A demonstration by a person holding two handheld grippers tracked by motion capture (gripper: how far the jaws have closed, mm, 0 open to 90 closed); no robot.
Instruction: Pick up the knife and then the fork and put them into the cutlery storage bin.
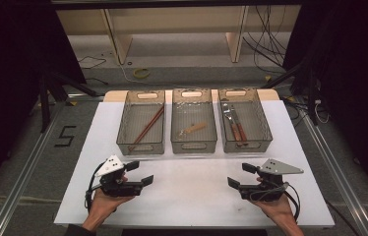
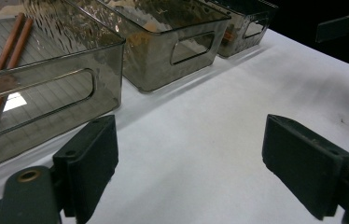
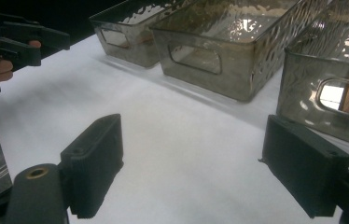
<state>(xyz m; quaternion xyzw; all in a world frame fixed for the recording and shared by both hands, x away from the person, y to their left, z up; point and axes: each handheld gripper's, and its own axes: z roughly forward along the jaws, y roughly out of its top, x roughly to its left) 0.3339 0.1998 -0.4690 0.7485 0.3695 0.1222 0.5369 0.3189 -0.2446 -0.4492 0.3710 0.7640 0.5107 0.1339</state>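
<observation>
Three smoky clear bins stand in a row at the back of the white table (image 1: 192, 196). Brown chopsticks (image 1: 147, 127) lie in the left bin (image 1: 140, 148), a small wooden-handled piece (image 1: 193, 129) in the middle bin (image 1: 194, 146), and wooden-handled cutlery (image 1: 236, 125) in the right bin (image 1: 245, 145). My left gripper (image 1: 141, 173) hovers open over the front left of the table, nothing between its jaws (image 2: 189, 163). Open and empty too, my right gripper (image 1: 240, 175) is held at the front right (image 3: 191, 163). The two point inward toward each other.
In the left gripper view the chopsticks (image 2: 4, 60) show through the nearest bin's wall (image 2: 46, 98). The right gripper view has the cutlery bin (image 3: 303, 84) close on its right. Beyond the table lie a floor with cables (image 1: 270, 44) and wooden shelf legs (image 1: 118, 39).
</observation>
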